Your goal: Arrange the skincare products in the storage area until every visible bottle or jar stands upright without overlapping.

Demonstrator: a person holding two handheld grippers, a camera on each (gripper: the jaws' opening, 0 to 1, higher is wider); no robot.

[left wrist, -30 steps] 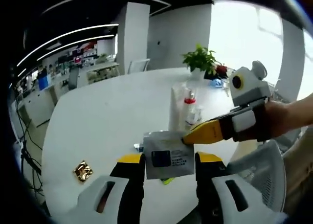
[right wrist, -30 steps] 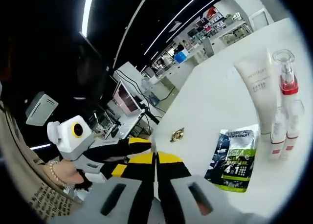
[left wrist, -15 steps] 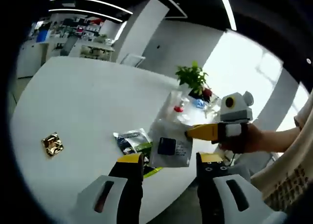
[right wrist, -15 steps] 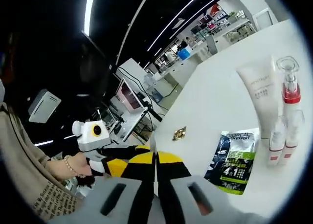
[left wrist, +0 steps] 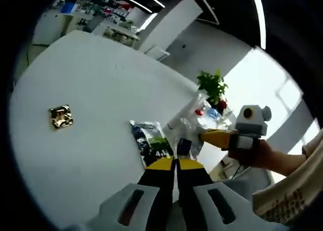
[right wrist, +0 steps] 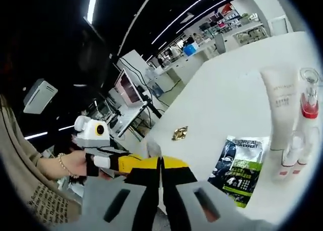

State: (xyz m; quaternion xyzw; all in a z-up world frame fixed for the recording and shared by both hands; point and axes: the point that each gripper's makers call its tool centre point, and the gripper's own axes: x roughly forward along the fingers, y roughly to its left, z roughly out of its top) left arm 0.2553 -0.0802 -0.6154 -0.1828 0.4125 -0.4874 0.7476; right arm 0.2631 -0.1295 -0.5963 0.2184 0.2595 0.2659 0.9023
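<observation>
Spanning most of both views, a round white table (left wrist: 91, 115) sits in an open office w/ ceiling light strips, desks at back, 1 potted plant (left wrist: 212, 84). On it: 1 gold wrapper (left wrist: 61, 116), 1 dark-green sachet (right wrist: 241, 162) lying flat, 1 white tube (right wrist: 280, 107) upright, approx 3 small red-banded bottles (right wrist: 308, 107) beside it. Left gripper (left wrist: 174, 163) jaws pressed together, nothing between. Right gripper (right wrist: 160, 162) jaws together on a thin silver pouch (left wrist: 184, 140) near the table edge.
</observation>
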